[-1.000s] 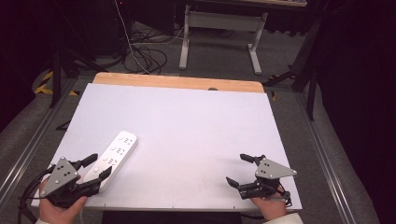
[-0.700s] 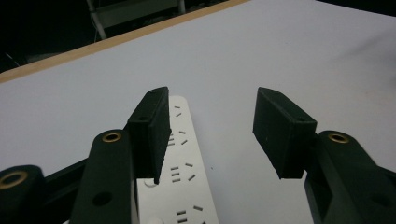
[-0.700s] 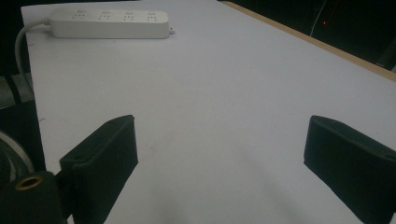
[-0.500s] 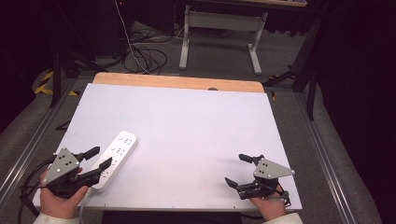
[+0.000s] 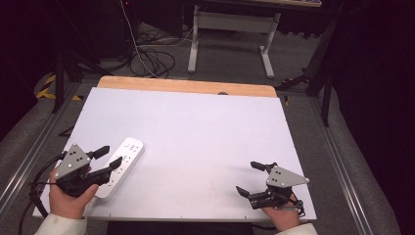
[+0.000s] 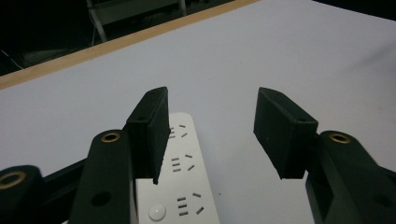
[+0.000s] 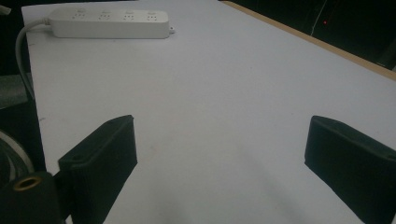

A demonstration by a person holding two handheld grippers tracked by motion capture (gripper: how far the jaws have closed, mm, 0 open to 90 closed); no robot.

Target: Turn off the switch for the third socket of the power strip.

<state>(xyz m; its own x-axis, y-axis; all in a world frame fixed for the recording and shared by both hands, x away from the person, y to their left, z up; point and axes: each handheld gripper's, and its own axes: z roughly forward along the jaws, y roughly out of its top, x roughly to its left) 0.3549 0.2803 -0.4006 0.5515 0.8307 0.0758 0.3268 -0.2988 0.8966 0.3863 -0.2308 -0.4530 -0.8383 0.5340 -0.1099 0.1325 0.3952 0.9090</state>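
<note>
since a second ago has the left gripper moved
Yes. The left gripper has drawn back and left, off the power strip, toward the table's left edge.

Your left gripper [image 5: 108, 157] covers the near end of the white plastic power strip [image 5: 125, 161]; socket markings are too small to read, and its white cord [image 7: 22, 51] runs off-frame.

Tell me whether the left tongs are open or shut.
Open. The left tongs have a wide gap between their jaws, holding nothing, poised over the power strip.
</note>
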